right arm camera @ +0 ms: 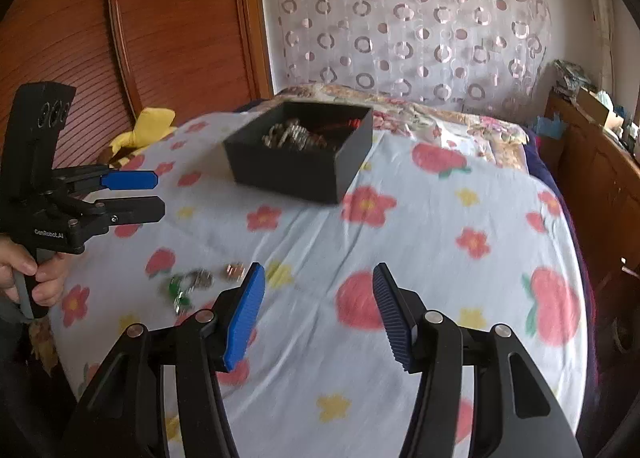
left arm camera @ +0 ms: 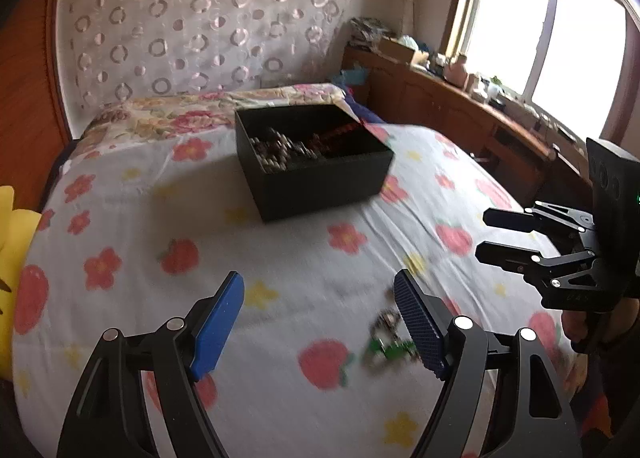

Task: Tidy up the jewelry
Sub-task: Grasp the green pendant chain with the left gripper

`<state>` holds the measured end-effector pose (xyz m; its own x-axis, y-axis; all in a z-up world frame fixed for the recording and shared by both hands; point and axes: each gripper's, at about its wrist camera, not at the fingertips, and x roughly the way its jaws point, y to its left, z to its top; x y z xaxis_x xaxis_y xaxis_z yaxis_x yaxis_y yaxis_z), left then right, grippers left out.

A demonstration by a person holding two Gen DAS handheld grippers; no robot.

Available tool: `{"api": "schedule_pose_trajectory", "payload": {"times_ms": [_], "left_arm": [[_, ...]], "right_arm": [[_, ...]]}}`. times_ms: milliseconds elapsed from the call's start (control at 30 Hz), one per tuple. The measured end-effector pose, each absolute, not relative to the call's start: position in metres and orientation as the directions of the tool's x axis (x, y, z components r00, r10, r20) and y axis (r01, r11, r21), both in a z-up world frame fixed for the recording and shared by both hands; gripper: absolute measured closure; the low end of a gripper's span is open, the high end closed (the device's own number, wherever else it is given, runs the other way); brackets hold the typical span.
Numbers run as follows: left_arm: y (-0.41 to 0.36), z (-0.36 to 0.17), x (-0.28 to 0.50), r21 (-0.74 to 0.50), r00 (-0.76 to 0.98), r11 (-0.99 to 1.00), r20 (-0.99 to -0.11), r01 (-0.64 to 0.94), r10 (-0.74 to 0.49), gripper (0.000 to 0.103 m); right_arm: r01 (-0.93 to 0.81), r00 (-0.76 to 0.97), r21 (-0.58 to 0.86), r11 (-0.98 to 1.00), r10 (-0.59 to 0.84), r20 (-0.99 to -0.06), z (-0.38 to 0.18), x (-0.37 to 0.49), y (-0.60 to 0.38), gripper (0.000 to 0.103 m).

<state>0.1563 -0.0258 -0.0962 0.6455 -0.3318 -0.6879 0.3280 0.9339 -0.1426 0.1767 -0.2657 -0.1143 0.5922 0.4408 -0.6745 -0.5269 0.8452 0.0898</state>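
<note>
my left fingers (left arm camera: 318, 322) are spread wide and empty; the loose jewelry (left arm camera: 386, 338) lies on the bed (left arm camera: 280, 266) just inside my right-hand pad, a short reach. right fingers (right arm camera: 318, 314) apart, empty, farther off. box (left arm camera: 312, 158) sits well beyond.

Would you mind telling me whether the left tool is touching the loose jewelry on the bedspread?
Apart. The right wrist view shows the left tool open above the loose jewelry, with bare bedspread between them.

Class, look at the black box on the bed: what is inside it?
Inside the black box lies a heap of silvery jewelry beside something red. The near wall and the heap hide its floor.
</note>
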Motion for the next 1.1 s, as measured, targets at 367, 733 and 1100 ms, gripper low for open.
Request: {"api": "schedule_pose_trajectory", "payload": {"times_ms": [367,733,1100], "left_arm": [[-0.062,-0.110,0.130,-0.093,0.592,0.918,-0.739,0.384,-0.323,0.029],[-0.084,-0.126,0.137,-0.045,0.542,0.911,-0.791,0.411,-0.283,0.059],[-0.090,-0.121,0.117,-0.021,0.576,0.896,-0.760,0.443,-0.303,0.086]], "right_arm": [[-0.510,0.585,0.100,0.854,0.429,-0.688,-0.130,0.150,-0.272,0.044],[-0.504,0.579,0.147,0.851,0.460,-0.673,-0.132,0.152,-0.279,0.044],[-0.504,0.579,0.143,0.852,0.456,-0.676,-0.132,0.151,-0.280,0.044]]}}
